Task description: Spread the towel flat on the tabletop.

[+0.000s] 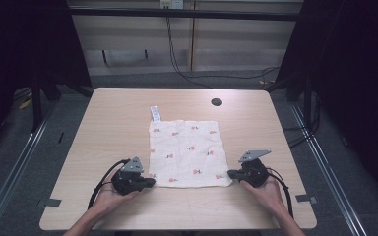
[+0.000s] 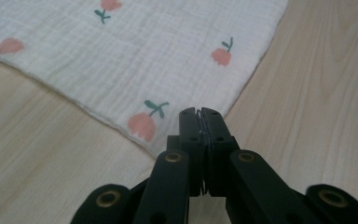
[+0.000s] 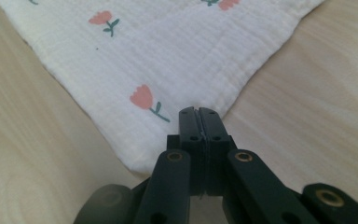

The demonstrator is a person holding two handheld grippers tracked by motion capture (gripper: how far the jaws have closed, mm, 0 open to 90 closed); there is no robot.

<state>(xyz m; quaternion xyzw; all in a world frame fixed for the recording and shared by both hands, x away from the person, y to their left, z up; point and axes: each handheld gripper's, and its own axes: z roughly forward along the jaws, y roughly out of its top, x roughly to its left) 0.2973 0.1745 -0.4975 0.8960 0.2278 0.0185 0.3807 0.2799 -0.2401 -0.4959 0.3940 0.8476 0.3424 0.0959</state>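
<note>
While both pairs of my jaws are pressed together with no gap showing between them, I cannot tell from the gripper views whether any fabric is caught in them: in each, the closed tips sit right over a near corner of the cloth, and the very corner is hidden under the black jaws. My left gripper [image 2: 199, 112] is at the near left corner of the cloth [image 2: 168, 56], beside a pink tulip print; my right gripper [image 3: 198, 111] is at the near right corner, the cloth [image 3: 177, 60] spreading away from it toward the far side.

From above, the cloth [image 1: 187, 152] lies flat and square in the middle of the table [image 1: 108, 118], its label tab [image 1: 155, 113] sticking out at the far left corner. My left gripper [image 1: 150, 181] and right gripper [image 1: 230, 173] flank the near edge, each in a hand, tips pointing inward at the corners.

I judge this as the start of a fold: the corners are being taken, or have just been taken. Next I would need to confirm a hold on both corners, then lift them together, level and at the same pace, and carry the near edge over toward the far edge so the hems line up without dragging the cloth along the table
</note>
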